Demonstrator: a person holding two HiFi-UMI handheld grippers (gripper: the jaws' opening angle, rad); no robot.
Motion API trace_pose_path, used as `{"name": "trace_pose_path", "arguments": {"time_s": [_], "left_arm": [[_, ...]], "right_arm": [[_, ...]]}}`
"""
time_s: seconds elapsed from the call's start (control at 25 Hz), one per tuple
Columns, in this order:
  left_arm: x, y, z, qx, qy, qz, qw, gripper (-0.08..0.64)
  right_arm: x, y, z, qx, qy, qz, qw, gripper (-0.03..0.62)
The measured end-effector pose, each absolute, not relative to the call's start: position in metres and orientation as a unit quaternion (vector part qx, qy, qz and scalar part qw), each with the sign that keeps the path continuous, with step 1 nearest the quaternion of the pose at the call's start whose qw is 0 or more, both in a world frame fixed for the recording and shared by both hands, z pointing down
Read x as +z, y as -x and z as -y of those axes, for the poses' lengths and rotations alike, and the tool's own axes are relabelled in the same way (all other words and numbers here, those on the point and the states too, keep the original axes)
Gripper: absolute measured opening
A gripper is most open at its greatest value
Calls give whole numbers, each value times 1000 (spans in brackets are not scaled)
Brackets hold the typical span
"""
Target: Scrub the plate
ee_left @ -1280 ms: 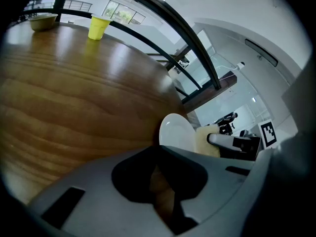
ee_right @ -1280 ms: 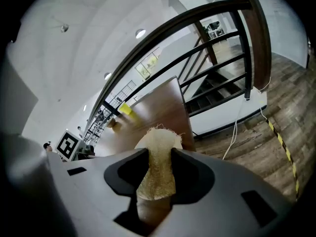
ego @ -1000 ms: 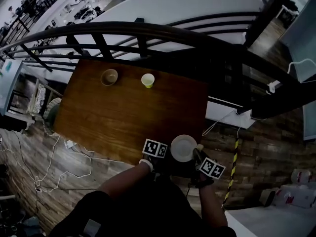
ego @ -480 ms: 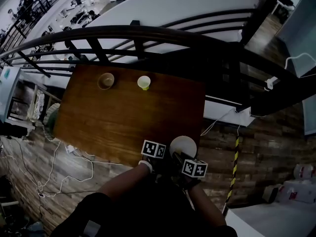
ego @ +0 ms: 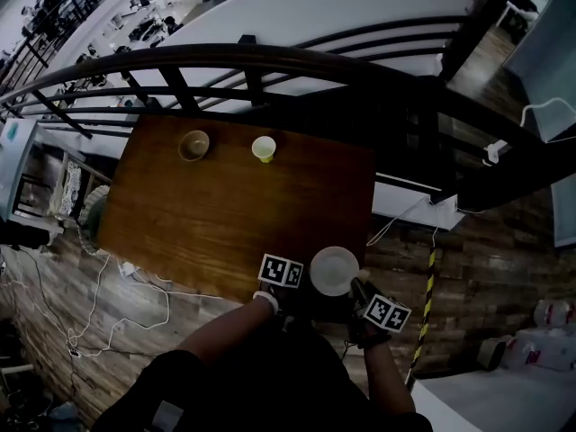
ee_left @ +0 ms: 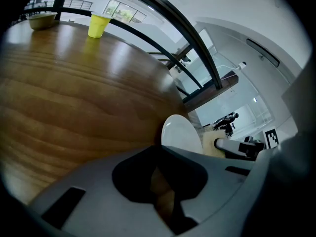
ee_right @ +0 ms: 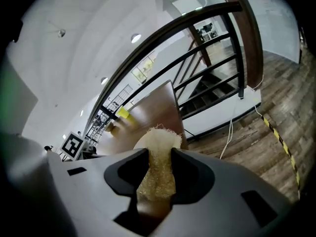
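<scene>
Head view looks steeply down; gripper views share its table [ego: 225,205].

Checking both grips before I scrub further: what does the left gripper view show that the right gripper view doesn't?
Only the left gripper view: the left claw shut on the white plate at its rim. Only the right gripper view: the right claw clamped on the scrub pad, plus striped tape on the floor. Both: the yellow cup, the wooden table and the black railing.
</scene>
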State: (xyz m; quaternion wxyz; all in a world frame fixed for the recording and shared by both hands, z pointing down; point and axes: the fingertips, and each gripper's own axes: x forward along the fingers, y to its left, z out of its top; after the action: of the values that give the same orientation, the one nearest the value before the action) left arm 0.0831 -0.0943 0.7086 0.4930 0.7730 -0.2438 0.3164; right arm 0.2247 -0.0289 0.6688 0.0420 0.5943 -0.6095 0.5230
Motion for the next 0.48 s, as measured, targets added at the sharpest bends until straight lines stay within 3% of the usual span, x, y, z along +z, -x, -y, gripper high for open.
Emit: {"name": "trace_pose_path", "arguments": {"time_s": [0.2,0.48], "left_arm": [[712,-84,96,313,-776,242,491,29],[716,-81,102,313,-771,244,498,28]], "right_arm": [[667,-259,31,513,-627,586,17,149],[664,-246,45,510,-618,598,22,149]]}}
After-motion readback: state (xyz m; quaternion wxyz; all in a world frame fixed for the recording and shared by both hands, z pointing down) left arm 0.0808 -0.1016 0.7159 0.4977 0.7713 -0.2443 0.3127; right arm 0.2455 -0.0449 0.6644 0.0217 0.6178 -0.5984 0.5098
